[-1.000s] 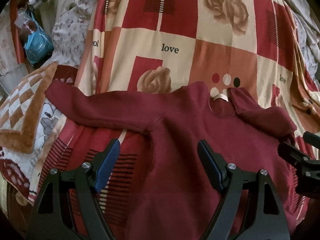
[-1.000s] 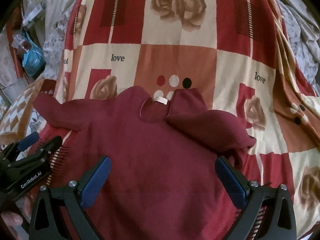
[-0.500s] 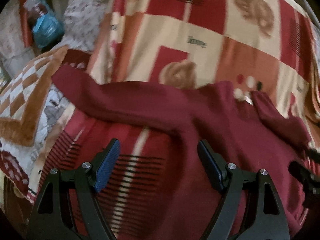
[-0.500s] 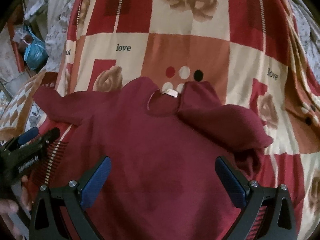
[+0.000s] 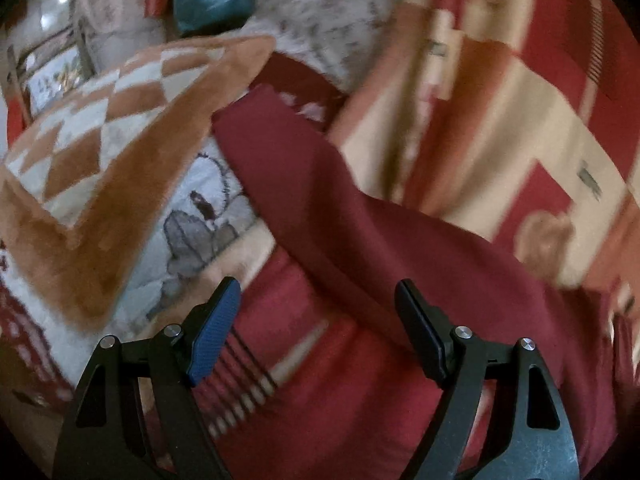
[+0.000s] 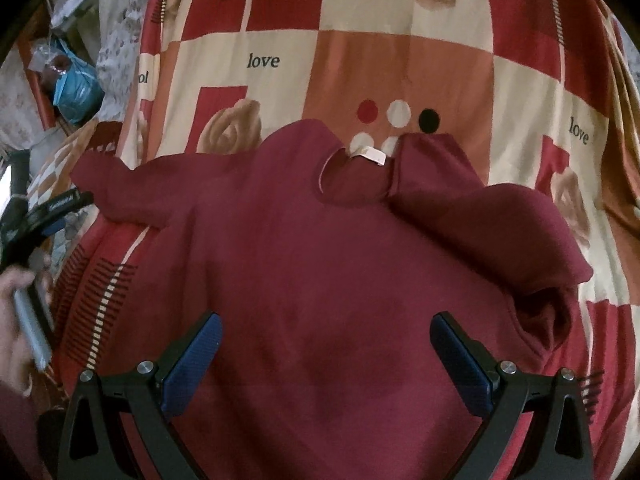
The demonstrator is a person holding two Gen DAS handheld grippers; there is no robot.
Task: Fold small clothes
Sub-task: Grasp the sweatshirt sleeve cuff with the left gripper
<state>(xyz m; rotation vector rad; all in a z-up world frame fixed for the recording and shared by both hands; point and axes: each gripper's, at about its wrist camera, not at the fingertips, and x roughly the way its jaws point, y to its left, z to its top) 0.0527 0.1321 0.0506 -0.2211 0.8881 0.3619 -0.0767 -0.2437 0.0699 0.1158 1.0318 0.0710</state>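
The sweater (image 6: 320, 280) lies flat on the bedspread (image 6: 400, 60), collar toward its far edge, 1 sleeve (image 5: 320, 208) stretched out to the bedspread's left edge, the other folded over the body. The left gripper (image 5: 316, 320) is released, its jaws wide just before that sleeve. The right gripper (image 6: 326, 350) is released too, above the sweater's body, holding nothing.

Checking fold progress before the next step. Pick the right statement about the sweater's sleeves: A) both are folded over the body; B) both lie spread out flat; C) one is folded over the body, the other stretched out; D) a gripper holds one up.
C: the sweater's right sleeve is folded over the body; the left sleeve lies stretched out.
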